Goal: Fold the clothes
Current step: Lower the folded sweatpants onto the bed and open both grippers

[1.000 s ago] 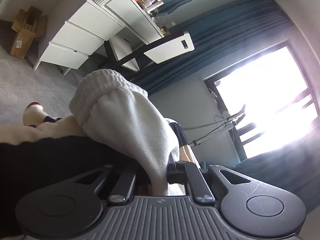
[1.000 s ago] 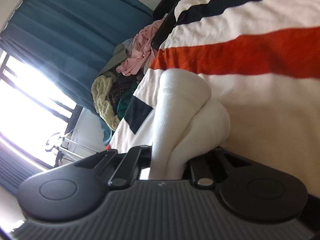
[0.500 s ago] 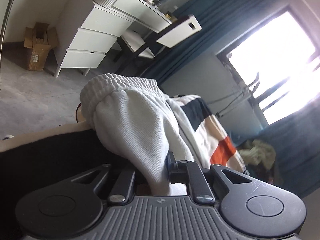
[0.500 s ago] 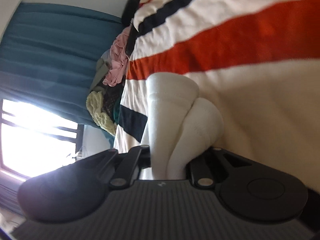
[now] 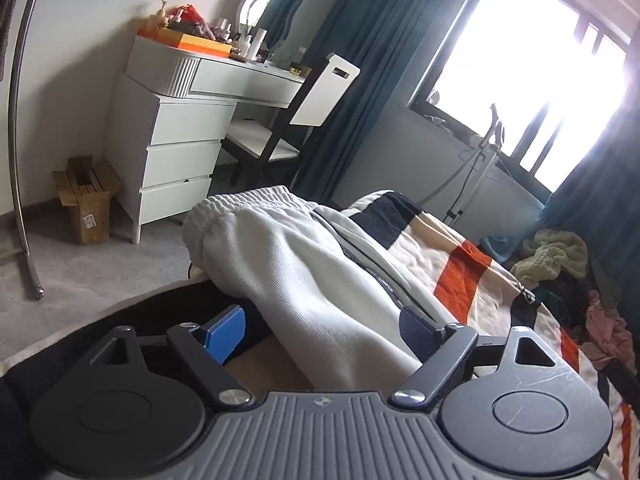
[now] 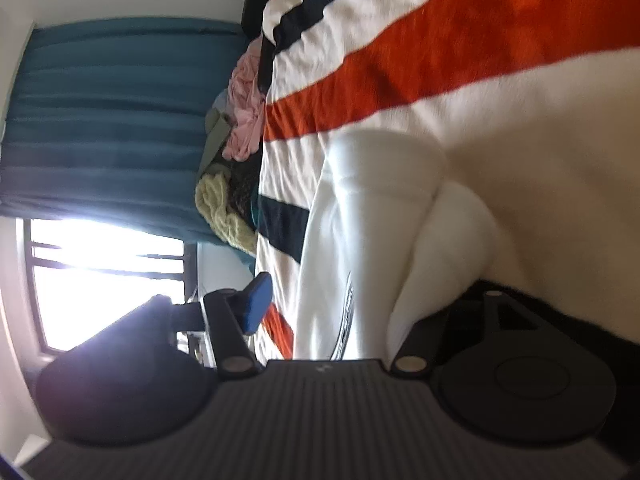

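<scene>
A white ribbed garment (image 5: 304,272) with an elastic cuff lies on the striped blanket (image 5: 460,268) of the bed. My left gripper (image 5: 320,328) is open, its blue pads (image 5: 226,330) spread on either side of the white fabric, which lies between them. In the right wrist view the same white garment (image 6: 372,248) bunches between the spread fingers of my right gripper (image 6: 360,304), which is open; its left blue pad (image 6: 256,300) is clear of the cloth and the right finger is hidden behind the fabric.
A white dresser (image 5: 180,120) with a chair (image 5: 296,120) stands by the left wall, a cardboard box (image 5: 84,196) beside it. A pile of clothes (image 5: 560,268) lies at the bed's far end under teal curtains (image 6: 120,120). A metal pole (image 5: 18,152) curves at left.
Both grippers have opened and let go of the white garment, which now lies on the bed. The left camera has swung to face the dresser and window.
</scene>
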Available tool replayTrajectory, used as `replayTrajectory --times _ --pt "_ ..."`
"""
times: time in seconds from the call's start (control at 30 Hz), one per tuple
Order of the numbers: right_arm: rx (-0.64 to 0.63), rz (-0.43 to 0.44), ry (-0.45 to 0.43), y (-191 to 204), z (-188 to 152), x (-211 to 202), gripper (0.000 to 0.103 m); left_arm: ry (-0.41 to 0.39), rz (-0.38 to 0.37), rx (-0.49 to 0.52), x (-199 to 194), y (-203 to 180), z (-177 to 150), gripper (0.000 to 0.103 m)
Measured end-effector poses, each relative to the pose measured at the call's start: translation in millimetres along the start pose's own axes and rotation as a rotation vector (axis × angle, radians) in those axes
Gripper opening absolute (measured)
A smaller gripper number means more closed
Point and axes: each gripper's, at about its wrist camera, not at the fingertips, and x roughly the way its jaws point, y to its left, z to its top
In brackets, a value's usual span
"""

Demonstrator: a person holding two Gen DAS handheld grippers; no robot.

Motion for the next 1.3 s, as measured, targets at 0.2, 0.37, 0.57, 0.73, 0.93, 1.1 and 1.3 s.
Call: replayTrajectory --times 0.2,0.37,0.57,0.73,0.93,1.1,1.3 --pt "-0.028 -0.068 0.021 -7.8 0.6 21.6 0.063 -0.009 -0.069 0.145 7.0 -46.3 -15.9 0.090" --pt "-0.107 -0.047 0.006 -8.1 9.7 32.3 0.063 -0.001 -0.181 0.281 17.8 -87.7 -42.6 0.091" --pt "-0.128 0.105 -0.040 -0.5 11.5 27.3 0.063 0.039 -0.293 0.406 40.9 -131.2 -84.1 0.092" --pt "-0.151 0.064 -0.057 2.4 10.3 26.4 0.063 0.086 -0.294 0.511 66.0 -155.4 -120.8 0.093" --pt "-0.187 -0.022 -0.094 4.9 9.3 16.2 0.051 0.264 -0.179 0.715 103.6 -171.6 -160.5 0.102" --pt "-0.234 -0.138 -0.120 10.5 10.7 13.8 0.027 0.296 -0.182 0.695 108.5 -165.4 -161.7 0.102" --pt "-0.320 -0.224 -0.143 18.3 7.2 11.7 0.016 0.301 -0.183 0.693 108.9 -161.4 -155.5 0.102"
